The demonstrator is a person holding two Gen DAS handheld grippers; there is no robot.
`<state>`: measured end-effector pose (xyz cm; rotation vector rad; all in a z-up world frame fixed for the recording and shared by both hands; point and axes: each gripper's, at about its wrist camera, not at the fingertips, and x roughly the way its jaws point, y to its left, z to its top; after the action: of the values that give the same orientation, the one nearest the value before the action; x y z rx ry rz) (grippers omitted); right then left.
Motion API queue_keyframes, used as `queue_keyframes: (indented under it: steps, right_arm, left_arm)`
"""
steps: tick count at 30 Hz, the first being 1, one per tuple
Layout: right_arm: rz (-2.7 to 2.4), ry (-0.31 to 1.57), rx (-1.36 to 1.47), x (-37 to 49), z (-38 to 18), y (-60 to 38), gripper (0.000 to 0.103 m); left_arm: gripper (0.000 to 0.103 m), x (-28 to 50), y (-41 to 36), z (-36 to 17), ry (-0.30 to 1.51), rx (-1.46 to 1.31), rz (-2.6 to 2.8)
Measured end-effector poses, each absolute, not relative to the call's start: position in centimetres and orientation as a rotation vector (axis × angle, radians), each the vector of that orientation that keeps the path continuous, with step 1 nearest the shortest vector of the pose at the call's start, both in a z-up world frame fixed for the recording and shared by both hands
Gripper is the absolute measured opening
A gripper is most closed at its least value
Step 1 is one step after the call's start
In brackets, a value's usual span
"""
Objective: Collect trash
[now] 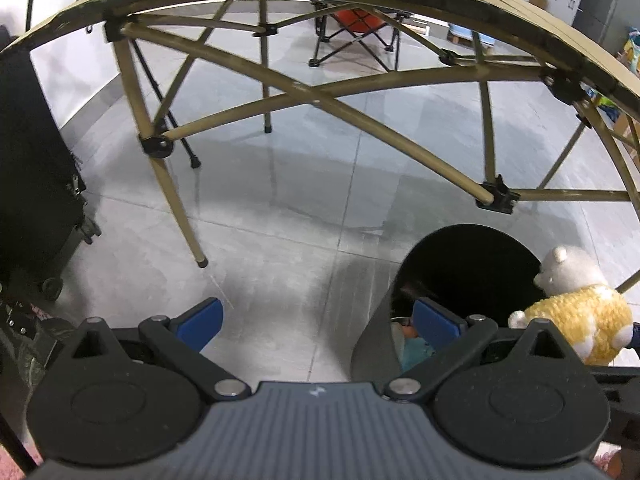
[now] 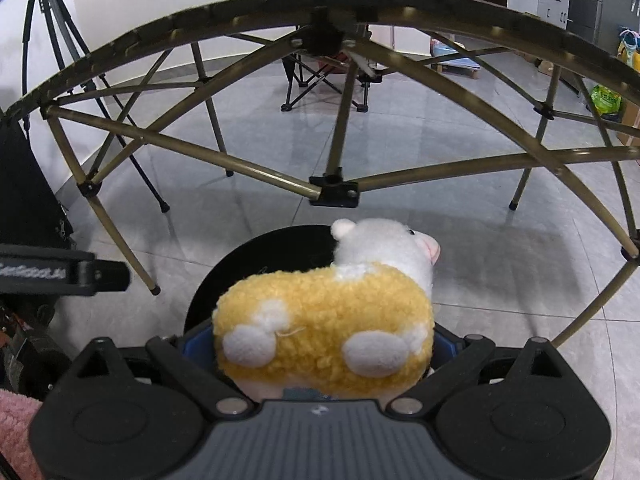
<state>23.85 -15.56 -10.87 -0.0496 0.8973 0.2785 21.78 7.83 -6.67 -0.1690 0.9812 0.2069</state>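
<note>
closest to us, our right gripper (image 2: 326, 354) is clamped on a fluffy yellow and white plush sheep toy (image 2: 326, 316), its blue pads pressed into the body from both sides. our left gripper (image 1: 318, 326) is spread wide and empty, its right pad over the near rim of the round black trash bin (image 1: 472, 268), which stands on the grey tiled floor (image 1: 280, 200).

the sheep lies on its side over the bin's mouth, long axis running left to right across the jaws, white head pointing right and away from us, feet toward us.

we judge the main risk is a release off centre: the head overhangs the right rim, so the toy could catch there and tumble onto the floor. farther off stands the tan folding table frame (image 2: 332, 188).
</note>
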Motion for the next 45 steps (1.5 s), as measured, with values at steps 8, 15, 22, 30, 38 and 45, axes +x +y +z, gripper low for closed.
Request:
queue_keyframes:
  steps: [8, 15, 22, 30, 38, 45]
  right_arm:
    - [0.254, 0.892, -0.047, 25.3, -11.1, -14.7, 0.103]
    - [0.245, 0.883, -0.037, 24.2, -9.9, -15.6, 0.103]
    - [0.238, 0.858, -0.005, 21.2, -6.9, -17.5, 0.103]
    - [0.241, 0.809, 0.006, 16.0, -2.6, -19.7, 0.103]
    - [0.254, 0.781, -0.013, 9.9, 0.7, -21.1, 0.103]
    - [0.26, 0.726, -0.034, 5.6, 3.3, -21.8, 0.103]
  left_arm:
    - [0.103, 20.8, 9.3, -6.1, 0.965, -0.2, 0.222]
    - [0.103, 19.3, 8.2, -4.3, 0.909, -0.169, 0.19]
    - [0.103, 16.7, 6.9, -1.3, 0.855, -0.147, 0.157]
    - [0.103, 12.6, 5.7, 2.4, 0.805, -0.11, 0.109]
    - [0.103, 7.1, 4.3, 5.7, 0.787, -0.076, 0.03]
    - [0.103, 3.2, 2.9, 6.8, 0.771, -0.04, -0.007]
